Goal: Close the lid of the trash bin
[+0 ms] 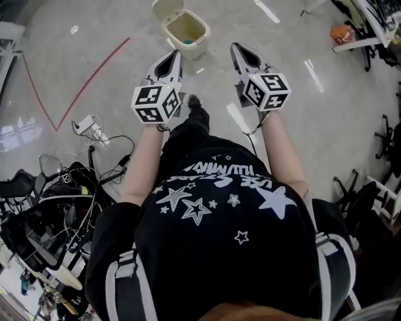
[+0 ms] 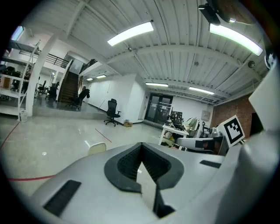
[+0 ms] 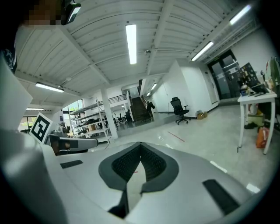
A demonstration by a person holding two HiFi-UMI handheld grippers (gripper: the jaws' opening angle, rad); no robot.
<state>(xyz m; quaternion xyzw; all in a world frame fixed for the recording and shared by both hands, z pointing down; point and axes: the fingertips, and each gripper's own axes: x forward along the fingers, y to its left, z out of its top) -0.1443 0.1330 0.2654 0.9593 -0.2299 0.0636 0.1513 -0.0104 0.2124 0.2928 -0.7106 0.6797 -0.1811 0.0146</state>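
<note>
The cream trash bin (image 1: 187, 32) stands on the floor ahead of me, its lid (image 1: 164, 9) tipped up at the back left and a small blue item lying inside. My left gripper (image 1: 169, 61) is held in the air short of the bin, pointing at its left side, jaws closed with nothing in them. My right gripper (image 1: 242, 55) hovers to the bin's right, also shut and empty. In the left gripper view the raised lid (image 2: 96, 148) peeks over the left gripper (image 2: 141, 147). The right gripper view shows only the right gripper (image 3: 141, 145) and the hall.
A red tape line (image 1: 81, 81) crosses the floor at left. A power strip with cables (image 1: 88, 127) and black equipment (image 1: 44, 213) crowd the lower left. Chair bases (image 1: 382, 182) and a desk with an orange object (image 1: 343, 31) stand at right. My shoe (image 1: 194, 100) is below the bin.
</note>
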